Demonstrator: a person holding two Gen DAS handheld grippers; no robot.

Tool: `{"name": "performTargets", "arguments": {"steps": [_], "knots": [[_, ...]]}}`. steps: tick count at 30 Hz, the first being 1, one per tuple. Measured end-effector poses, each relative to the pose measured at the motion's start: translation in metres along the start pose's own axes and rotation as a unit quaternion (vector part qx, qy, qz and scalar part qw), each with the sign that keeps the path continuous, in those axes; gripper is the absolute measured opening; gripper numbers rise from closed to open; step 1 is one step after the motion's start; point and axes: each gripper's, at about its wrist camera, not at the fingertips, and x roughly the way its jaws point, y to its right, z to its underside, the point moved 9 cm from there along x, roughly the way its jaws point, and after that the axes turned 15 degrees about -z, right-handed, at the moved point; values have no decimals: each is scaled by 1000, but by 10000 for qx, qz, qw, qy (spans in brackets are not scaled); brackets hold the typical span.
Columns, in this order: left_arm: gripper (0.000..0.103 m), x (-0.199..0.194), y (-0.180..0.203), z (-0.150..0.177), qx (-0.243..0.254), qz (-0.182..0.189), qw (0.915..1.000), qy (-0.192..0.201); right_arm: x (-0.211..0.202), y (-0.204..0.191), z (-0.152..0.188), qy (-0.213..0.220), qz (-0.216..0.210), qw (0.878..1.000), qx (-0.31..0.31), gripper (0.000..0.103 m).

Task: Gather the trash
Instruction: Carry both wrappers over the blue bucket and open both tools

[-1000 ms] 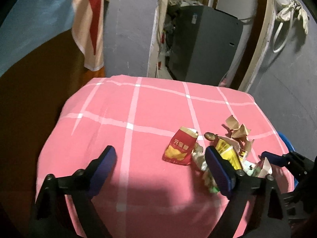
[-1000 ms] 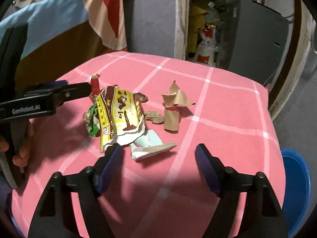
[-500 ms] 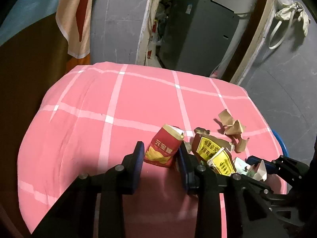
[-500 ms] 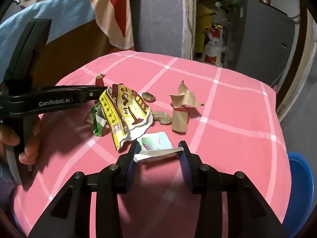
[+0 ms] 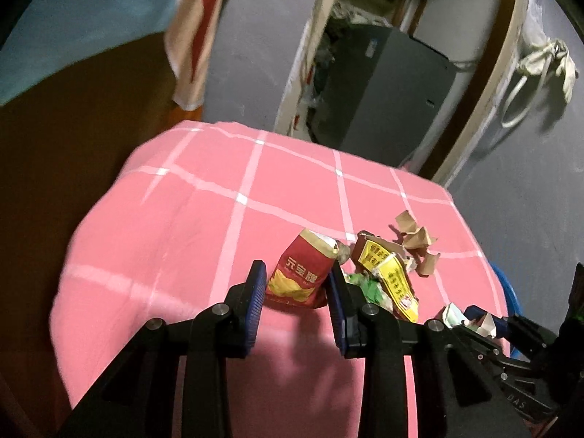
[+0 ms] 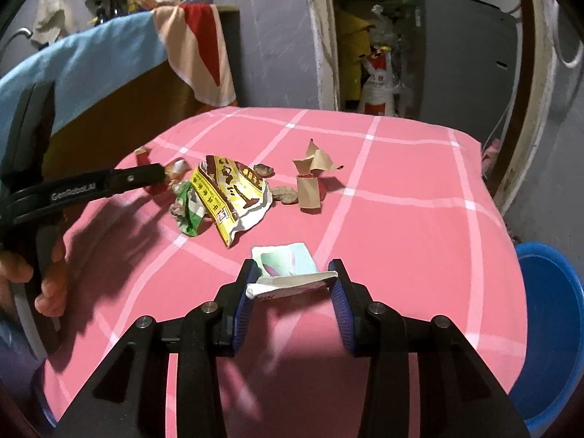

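Note:
On the pink checked cloth (image 5: 204,226) my left gripper (image 5: 296,290) is shut on a red snack bag (image 5: 301,273), which stands upright between the blue pads. In the right wrist view my right gripper (image 6: 292,286) is shut on a folded white and green wrapper (image 6: 286,264) at the near edge of the cloth (image 6: 401,219). A yellow wrapper (image 6: 233,189), a crumpled green scrap (image 6: 188,208) and brown paper pieces (image 6: 310,189) lie in a heap between the two grippers. The left gripper (image 6: 160,175) enters from the left, with a hand (image 6: 47,284) on its handle.
A blue basin (image 6: 547,314) stands on the floor by the right edge of the cloth. A grey cabinet (image 6: 463,54) and a doorway full of clutter lie behind. A blue and striped cloth (image 6: 109,54) hangs over brown furniture on the left.
Both grippers went from wide open to shut, the left on the red bag and the right on the white and green wrapper. Both views then shifted a little, with the bag and wrapper staying between the pads.

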Motion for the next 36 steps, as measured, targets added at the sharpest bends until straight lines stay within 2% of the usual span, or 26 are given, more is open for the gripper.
{"name": "performTargets", "arguments": {"steps": [8,14,19,27,36], "knots": [[28,-48,24,-4,-104,290,9974,646,-55,-14,-17,987,76,9949,-169,38],[28,-91,62,-12,-1,776,9895,1223,-115,-30,-37,1878,301,9803,-532,38],[28,-125,100,-23,175,1140,9788,1695,-163,-33,-48,2468,575,9647,-714,38],[28,-165,161,-30,436,1671,9590,2248,-227,-23,-51,3086,1044,9417,-845,38],[28,-172,223,-23,597,2101,9479,2320,-276,7,-38,3405,1633,9224,-807,38]]}}
